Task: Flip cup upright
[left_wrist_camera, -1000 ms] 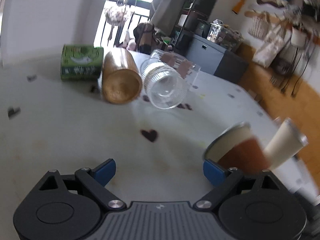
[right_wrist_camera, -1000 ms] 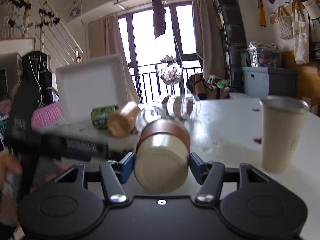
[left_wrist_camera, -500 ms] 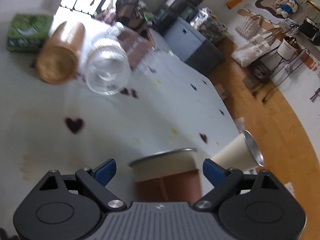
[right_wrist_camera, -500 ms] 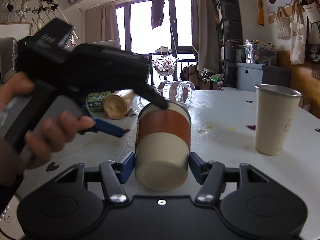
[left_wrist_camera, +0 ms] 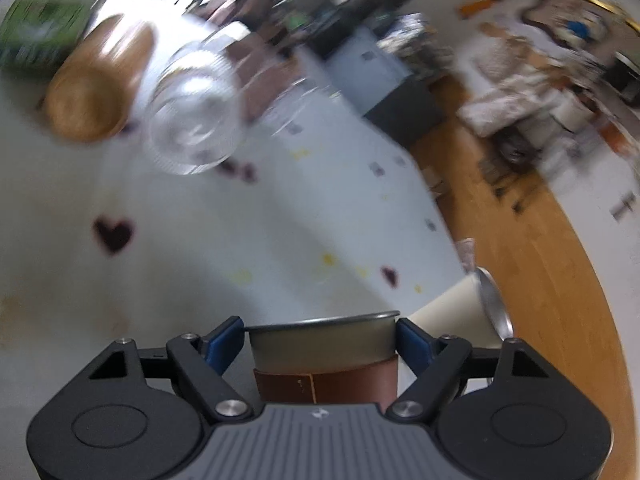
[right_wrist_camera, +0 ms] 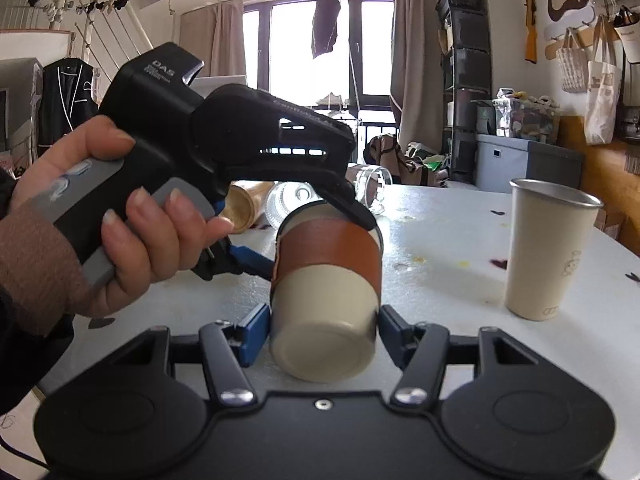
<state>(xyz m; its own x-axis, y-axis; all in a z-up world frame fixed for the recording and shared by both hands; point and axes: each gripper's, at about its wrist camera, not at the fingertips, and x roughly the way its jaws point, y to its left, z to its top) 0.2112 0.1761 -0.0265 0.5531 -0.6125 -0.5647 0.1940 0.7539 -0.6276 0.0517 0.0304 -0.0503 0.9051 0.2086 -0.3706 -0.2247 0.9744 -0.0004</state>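
A cream cup with a brown leather sleeve (right_wrist_camera: 326, 280) is held tilted above the white table, its base toward the right wrist camera. My right gripper (right_wrist_camera: 323, 330) is shut on its lower end. My left gripper (left_wrist_camera: 320, 340) is shut around the cup's metal-rimmed upper end (left_wrist_camera: 322, 344), blue pads on both sides. In the right wrist view the left gripper (right_wrist_camera: 304, 240) reaches in from the left, held by a hand.
A tall cream cup (right_wrist_camera: 548, 252) stands upright on the table to the right; it also shows in the left wrist view (left_wrist_camera: 460, 312). A glass jar (left_wrist_camera: 192, 116), a wooden cup (left_wrist_camera: 96, 92) and a green tin (left_wrist_camera: 40, 36) lie at the far side. The table edge (left_wrist_camera: 440, 220) runs along the right.
My left gripper has swung in from the left and closed on the rim end of the sleeved cup. The right gripper has kept its hold, raising the cup's rim end.
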